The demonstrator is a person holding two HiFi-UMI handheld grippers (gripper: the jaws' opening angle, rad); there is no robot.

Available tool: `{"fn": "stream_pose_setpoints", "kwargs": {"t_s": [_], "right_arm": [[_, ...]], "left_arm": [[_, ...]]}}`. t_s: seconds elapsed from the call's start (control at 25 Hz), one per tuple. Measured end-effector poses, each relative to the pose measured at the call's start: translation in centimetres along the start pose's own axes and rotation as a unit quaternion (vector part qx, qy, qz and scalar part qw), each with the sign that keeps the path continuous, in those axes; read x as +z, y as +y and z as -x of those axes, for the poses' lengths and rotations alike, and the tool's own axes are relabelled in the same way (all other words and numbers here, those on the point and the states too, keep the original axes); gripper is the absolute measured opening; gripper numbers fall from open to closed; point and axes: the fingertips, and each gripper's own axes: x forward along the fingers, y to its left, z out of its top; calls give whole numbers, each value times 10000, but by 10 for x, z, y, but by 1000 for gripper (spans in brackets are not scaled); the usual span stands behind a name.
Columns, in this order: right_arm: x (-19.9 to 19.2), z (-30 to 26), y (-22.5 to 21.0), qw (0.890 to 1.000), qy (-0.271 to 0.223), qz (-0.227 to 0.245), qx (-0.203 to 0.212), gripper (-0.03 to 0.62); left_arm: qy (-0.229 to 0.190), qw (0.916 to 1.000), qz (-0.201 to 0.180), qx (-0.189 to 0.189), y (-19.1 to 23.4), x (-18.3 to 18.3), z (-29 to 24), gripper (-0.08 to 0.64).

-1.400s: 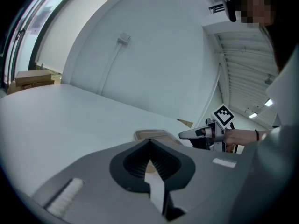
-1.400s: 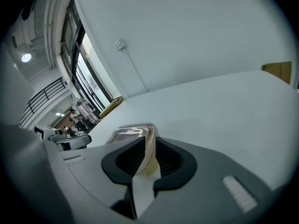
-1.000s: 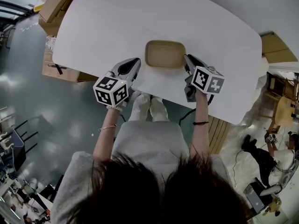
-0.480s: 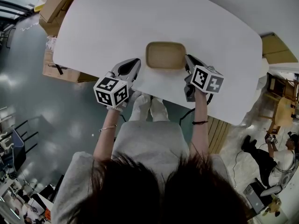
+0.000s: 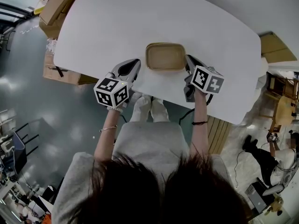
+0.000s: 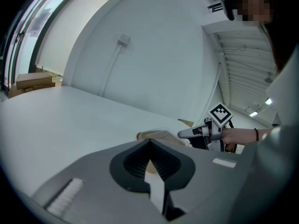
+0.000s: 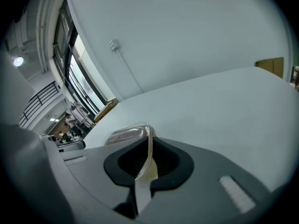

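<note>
From the head view I count one tan container (image 5: pixel 165 56), two claws and one white table (image 5: pixel 140 17). The container sits close to the table's near edge, between the left claw (image 5: pixel 132 65) and the right claw (image 5: pixel 189 60). The right one is at its right rim, and the left one is just beside its left side with a sliver of table between. Beyond the container the tabletop runs broad and bare to the far edge. Two cardboard boxes (image 5: pixel 57 3) stand on the floor off the left end. In the left gripper view my left claw (image 6: pixel 150 146) has its jaws drawn to a thin slit with nothing clamped. The container (image 6: pixel 156 135) lies just past the tips, the right claw (image 6: pixel 184 134) is beyond it, and open table (image 6: pixel 70 115) stretches away to the left. In the right gripper view the right claw (image 7: pixel 148 146) is pinched on the container's (image 7: pixel 124 134) thin rim, which runs down between the jaws. Wide table (image 7: pixel 224 106) lies to its right.
</note>
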Motion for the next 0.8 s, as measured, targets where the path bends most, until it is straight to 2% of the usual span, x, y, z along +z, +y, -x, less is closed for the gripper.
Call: {"fn": "stream_pose_setpoints", "kwargs": {"t_s": [0.8], "right_arm": [[29, 25, 15, 9988, -480, 61, 16, 32]], "left_arm": [[-321, 9994, -124, -58, 1, 29, 9, -9]]}}
